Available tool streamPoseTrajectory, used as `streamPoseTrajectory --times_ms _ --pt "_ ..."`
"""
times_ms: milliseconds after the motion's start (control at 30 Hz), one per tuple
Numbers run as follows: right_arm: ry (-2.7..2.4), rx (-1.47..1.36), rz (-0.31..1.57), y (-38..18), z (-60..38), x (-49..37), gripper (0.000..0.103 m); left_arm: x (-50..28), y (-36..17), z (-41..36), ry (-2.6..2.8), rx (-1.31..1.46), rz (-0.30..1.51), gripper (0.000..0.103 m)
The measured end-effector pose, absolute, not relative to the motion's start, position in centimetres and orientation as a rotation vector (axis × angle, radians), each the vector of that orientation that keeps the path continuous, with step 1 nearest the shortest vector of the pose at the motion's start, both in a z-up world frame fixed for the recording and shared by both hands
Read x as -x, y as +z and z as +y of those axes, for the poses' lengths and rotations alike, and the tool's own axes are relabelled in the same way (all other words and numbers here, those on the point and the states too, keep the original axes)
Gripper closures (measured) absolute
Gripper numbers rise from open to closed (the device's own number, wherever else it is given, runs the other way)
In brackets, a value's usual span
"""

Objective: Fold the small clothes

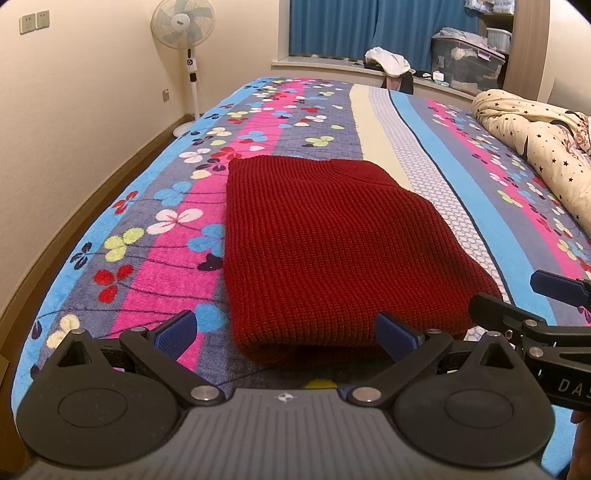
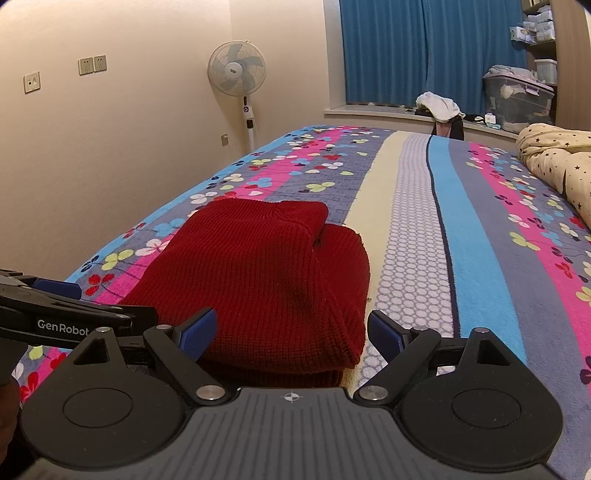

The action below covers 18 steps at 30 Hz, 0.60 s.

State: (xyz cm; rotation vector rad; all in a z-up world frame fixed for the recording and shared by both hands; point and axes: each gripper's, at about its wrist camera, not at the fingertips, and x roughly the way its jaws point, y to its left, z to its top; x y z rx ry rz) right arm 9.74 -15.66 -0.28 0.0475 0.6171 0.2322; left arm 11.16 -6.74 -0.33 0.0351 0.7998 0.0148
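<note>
1. We hold both tools wide, empty: left gripper point(image 1: 288, 332), right gripper point(image 2: 291, 332).
2. Red sweater point(image 1: 325, 251) lies folded just ahead, long axis running away; both equally near.

Floral blanket point(image 1: 177, 236) on bed, star quilt point(image 1: 535, 144) at right — fan point(image 1: 183, 22), blue curtains point(image 1: 369, 26), storage bin point(image 1: 465, 62) behind.
</note>
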Motion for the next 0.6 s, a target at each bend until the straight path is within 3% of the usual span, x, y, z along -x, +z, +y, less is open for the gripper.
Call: streamPoseTrajectory --times_ms 600 --pt "0.235 -0.045 0.617 -0.28 -15.53 -9.76 0.014 -11.02 -0.3 -6.84 0.012 -0.032 0.801 0.001"
